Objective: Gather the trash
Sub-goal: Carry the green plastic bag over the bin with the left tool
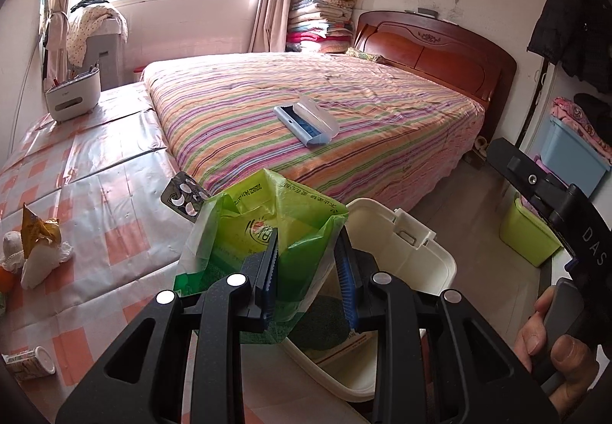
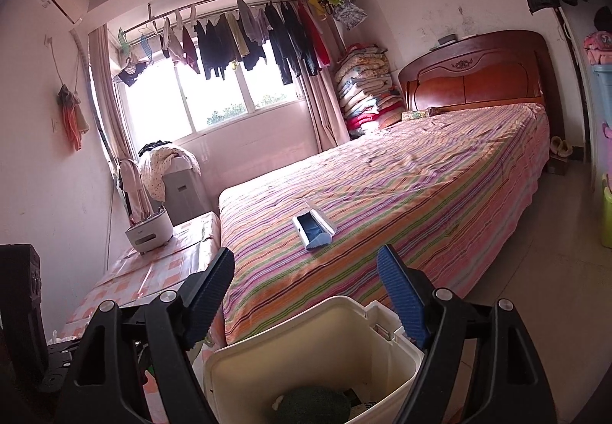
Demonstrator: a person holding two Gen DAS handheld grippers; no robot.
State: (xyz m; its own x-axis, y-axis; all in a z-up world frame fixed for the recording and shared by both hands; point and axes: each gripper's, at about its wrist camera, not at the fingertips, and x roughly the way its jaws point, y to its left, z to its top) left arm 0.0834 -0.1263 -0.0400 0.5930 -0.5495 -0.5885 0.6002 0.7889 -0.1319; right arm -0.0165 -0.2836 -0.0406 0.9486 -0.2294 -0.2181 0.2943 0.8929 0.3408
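Note:
My left gripper (image 1: 308,263) holds a green snack bag (image 1: 264,233) between its blue pads, just above the near rim of a white trash bin (image 1: 417,255). The bag is open at the top and wide, so the jaws stand well apart around it. A silver blister pack (image 1: 183,196) lies on the table edge behind the bag. My right gripper (image 2: 306,294) is open and empty, hovering over the same bin (image 2: 267,347), which holds a dark green item (image 2: 313,405).
On the checked table (image 1: 95,194) lie crumpled tissue with a yellow wrapper (image 1: 38,248), a small cup (image 1: 34,366) and a white holder (image 1: 72,95). A striped bed (image 1: 306,106) carries a blue-white case (image 1: 306,120). A green tub (image 1: 528,233) stands on the floor.

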